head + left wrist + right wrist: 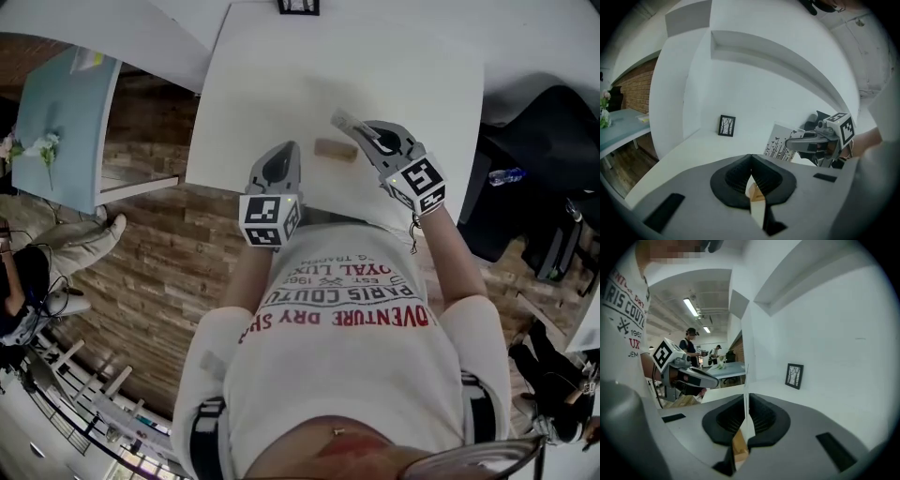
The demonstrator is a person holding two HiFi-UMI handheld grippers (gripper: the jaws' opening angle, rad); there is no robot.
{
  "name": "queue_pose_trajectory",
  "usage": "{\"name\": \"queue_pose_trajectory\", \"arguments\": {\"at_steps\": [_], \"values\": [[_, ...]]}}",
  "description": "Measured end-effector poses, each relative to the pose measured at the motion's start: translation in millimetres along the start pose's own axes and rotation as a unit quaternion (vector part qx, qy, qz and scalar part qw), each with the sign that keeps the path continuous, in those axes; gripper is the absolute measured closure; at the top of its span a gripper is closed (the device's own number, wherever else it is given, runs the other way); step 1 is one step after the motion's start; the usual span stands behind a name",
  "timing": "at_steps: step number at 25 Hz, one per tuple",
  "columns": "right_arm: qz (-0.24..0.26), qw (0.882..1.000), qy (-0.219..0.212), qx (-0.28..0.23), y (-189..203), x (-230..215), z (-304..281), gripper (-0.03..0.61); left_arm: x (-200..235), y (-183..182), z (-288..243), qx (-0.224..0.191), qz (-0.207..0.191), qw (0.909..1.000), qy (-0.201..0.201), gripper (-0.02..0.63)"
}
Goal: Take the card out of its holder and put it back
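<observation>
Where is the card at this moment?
Head view, right of centre: the card is pinched in the right gripper, just beyond the wooden holder lying on the white table.

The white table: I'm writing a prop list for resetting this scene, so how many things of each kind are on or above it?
grippers: 2 (left gripper, right gripper)
printed card: 1
wooden card holder: 1
small picture frame: 1
total: 5
</observation>
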State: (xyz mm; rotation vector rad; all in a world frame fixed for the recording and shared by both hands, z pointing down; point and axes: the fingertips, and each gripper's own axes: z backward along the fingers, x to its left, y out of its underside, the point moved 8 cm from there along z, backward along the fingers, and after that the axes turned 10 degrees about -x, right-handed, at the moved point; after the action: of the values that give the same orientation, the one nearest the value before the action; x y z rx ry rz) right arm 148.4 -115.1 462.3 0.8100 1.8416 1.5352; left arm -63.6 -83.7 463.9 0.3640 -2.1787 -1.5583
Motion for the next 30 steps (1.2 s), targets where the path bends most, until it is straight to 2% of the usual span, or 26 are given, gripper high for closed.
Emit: {"name": "queue_pose_trajectory", "arguments": {"at_steps": [5, 12, 18, 30], "values": [[0.022, 0.995, -0.095, 0.011, 4.1, 6.9, -13.3, 0.543, 1.8, 7.3, 5.7, 0.007, 0.004, 0.9997, -0.022, 0.589], [0.028, 0.986, -0.164, 0.034, 6.3, 13.4, -24.7, 0.543, 5.1, 12.3, 12.7, 0.007, 0.008, 0.9993, -0.035, 0.589], [0.028, 0.979, -0.196, 0.05, 11.7, 18.2, -26.4, 0.543, 6.4, 11.4, 13.6, 0.005, 0.005, 0.9993, -0.036, 0.589], [0.018, 0.98, -0.193, 0.048, 15.2, 14.9, -26.5, 0.543, 8.4, 11.1, 11.7, 0.007, 0.0, 0.9996, -0.029, 0.589]]}}
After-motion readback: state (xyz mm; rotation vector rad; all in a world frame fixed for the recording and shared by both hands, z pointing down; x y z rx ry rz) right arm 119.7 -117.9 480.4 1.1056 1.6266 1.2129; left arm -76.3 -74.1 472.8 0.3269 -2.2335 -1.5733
